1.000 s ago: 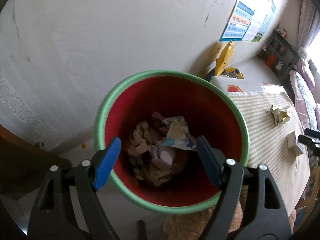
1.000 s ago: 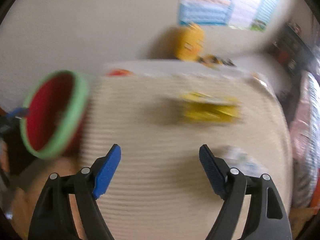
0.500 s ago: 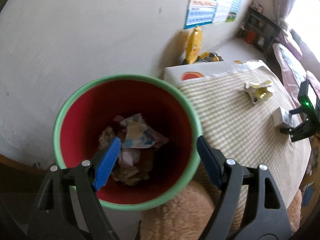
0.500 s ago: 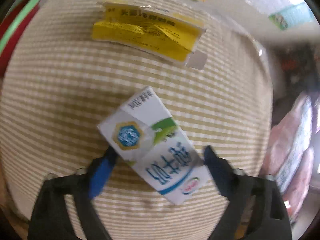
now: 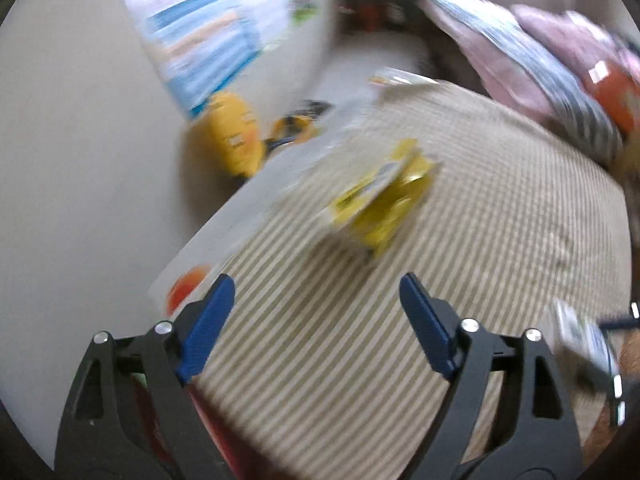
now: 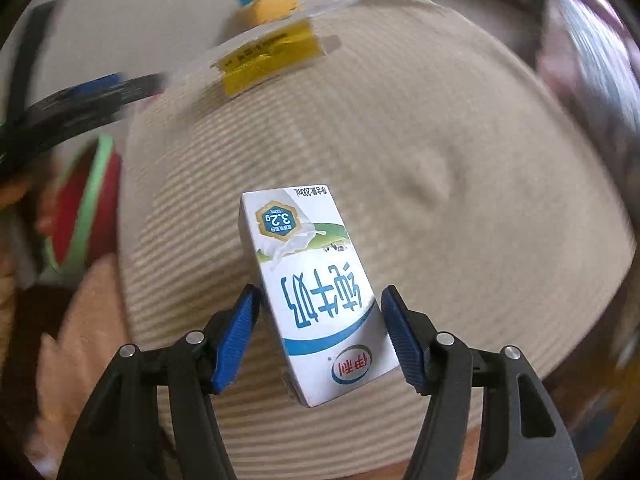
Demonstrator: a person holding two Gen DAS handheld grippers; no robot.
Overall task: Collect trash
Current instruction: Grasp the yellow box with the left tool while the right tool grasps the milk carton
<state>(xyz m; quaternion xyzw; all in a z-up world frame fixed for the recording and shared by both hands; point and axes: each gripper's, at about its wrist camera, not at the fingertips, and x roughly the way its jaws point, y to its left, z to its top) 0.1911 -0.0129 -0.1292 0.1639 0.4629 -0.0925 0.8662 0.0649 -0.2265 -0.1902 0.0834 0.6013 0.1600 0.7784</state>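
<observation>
Trash lay on the striped table (image 6: 460,128): a red bin (image 6: 86,208) at its left edge, a milk carton (image 6: 316,292) between the closing right gripper (image 6: 320,336), pads not yet pressing. A yellow wrapper (image 5: 380,200) sat ahead of the left gripper (image 5: 316,320), just widened, empty.

A lived-in room of a home, probably a bedroom or family room. A round counter (image 6: 460,128) wears a beige striped cloth. On the plain plastered wall (image 5: 80,128) hangs a printed chart (image 5: 208,36) in blue and white, of the kind used for children's learning. A yellow plush toy (image 5: 236,144) leans at the foot of that wall. To the right lie folded striped and pink bedding (image 5: 540,52). A dark shelf unit (image 5: 372,4), blurred, stands at the far end. A red bin with a green rim (image 6: 90,204) stands beside the counter.
</observation>
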